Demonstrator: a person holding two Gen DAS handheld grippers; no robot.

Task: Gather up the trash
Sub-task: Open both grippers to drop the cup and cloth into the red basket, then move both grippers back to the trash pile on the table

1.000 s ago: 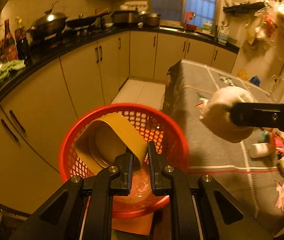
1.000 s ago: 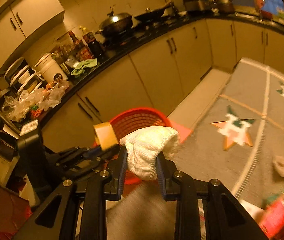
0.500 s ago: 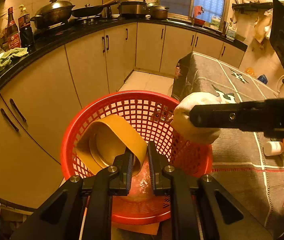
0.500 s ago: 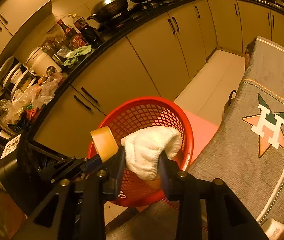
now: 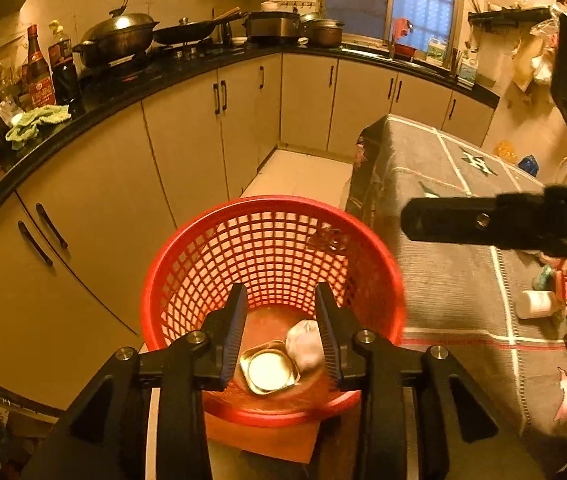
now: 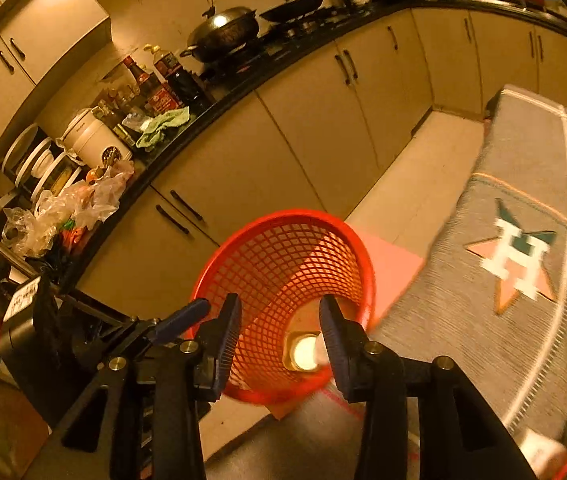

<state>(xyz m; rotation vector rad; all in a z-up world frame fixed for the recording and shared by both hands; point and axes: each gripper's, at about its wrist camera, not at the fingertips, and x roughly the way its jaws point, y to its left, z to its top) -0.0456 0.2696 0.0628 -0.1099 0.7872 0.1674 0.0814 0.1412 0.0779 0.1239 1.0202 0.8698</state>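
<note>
Left wrist view: left gripper (image 5: 281, 330) at lower centre of frame, pointing down into red mesh basket (image 5: 187, 276). Jaws opening, nothing clamped between them; blue pads (image 5: 232, 330) standing clear on both sides. Seen through the gap, on the basket floor: tape roll (image 5: 269, 368), squashed into a rounded-square loop, lying flat with its pale core facing up. Touching its right side: crumpled white wad (image 5: 303, 344), partly hidden behind the right finger. Both trash pieces resting inside the basket, low centre of frame.

Right gripper (image 5: 495, 224) entering as a dark bar from the right edge, mid-height, over the grey tablecloth (image 5: 455, 280). Nothing visible at its tip in this view. Small white bottle (image 5: 535, 304) lying on the cloth at far right. Orange sheet (image 5: 267, 444) under the basket, lower centre.

Right wrist view: right gripper (image 6: 281, 332) at lower centre, above the same basket (image 6: 219, 276). Jaws opening, empty; tape roll (image 6: 301, 352) visible far below between them, the white wad mostly covered by the right finger. Left gripper (image 6: 179, 320) visible at lower left as a dark arm with blue-edged tip beside the basket rim. Star-patterned cloth (image 6: 523, 320) filling the right half. Counter (image 6: 187, 120) with wok (image 6: 223, 32) and bottles (image 6: 155, 80) across the upper left.
</note>
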